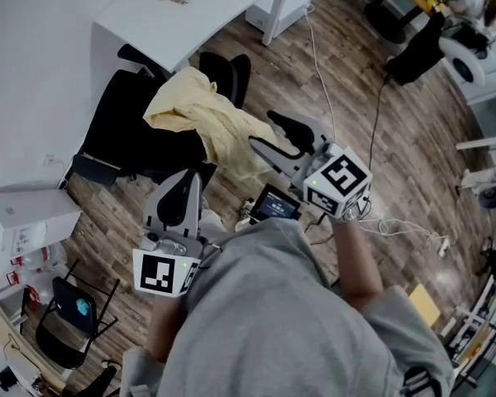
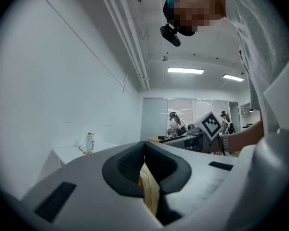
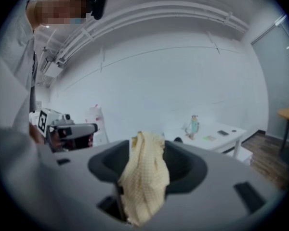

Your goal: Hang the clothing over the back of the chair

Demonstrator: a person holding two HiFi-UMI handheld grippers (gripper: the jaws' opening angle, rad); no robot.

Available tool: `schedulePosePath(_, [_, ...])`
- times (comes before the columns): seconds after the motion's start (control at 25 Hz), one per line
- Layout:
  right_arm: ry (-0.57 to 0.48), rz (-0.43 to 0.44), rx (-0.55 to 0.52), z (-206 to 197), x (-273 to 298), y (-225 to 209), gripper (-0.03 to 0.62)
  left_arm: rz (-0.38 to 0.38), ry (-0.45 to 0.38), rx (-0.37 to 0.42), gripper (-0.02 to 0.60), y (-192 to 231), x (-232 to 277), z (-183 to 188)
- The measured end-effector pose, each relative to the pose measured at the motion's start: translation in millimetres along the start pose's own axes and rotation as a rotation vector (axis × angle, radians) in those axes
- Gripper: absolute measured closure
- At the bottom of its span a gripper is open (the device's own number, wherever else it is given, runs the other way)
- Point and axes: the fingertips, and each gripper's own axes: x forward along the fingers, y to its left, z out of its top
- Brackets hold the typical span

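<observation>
We see the yellow clothing (image 1: 200, 114) lying bunched over the seat and back of the black chair (image 1: 116, 131), which stands on the wood floor (image 1: 339, 73) just in front of a white desk (image 1: 149, 15). One end of the clothing trails off the chair toward us.

Our left gripper (image 1: 186, 184) is low on the left, near the trailing hem. In the left gripper view its jaws are clenched, with a narrow strip of the yellow fabric pinched between the dark pads.

Our right gripper (image 1: 269, 135) is further right, at the far end of the trailing fabric. From the head view its two black fingers (image 1: 293, 126) stand clearly apart. In the right gripper view a thick fold of the clothing stands between the jaws, with dark pad showing on either side of it. That view is blurred, but the fold seems to lie loose there rather than squeezed, so we read this gripper as released.
</observation>
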Motion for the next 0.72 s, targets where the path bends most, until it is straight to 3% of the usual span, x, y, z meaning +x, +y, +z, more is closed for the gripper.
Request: schedulePosePath(0.72, [-0.113,-0.026,0.072,2.3,-58.6,3.5,0.441,-0.035,0.004,0.049,0.549,-42.7,3.5,2.6])
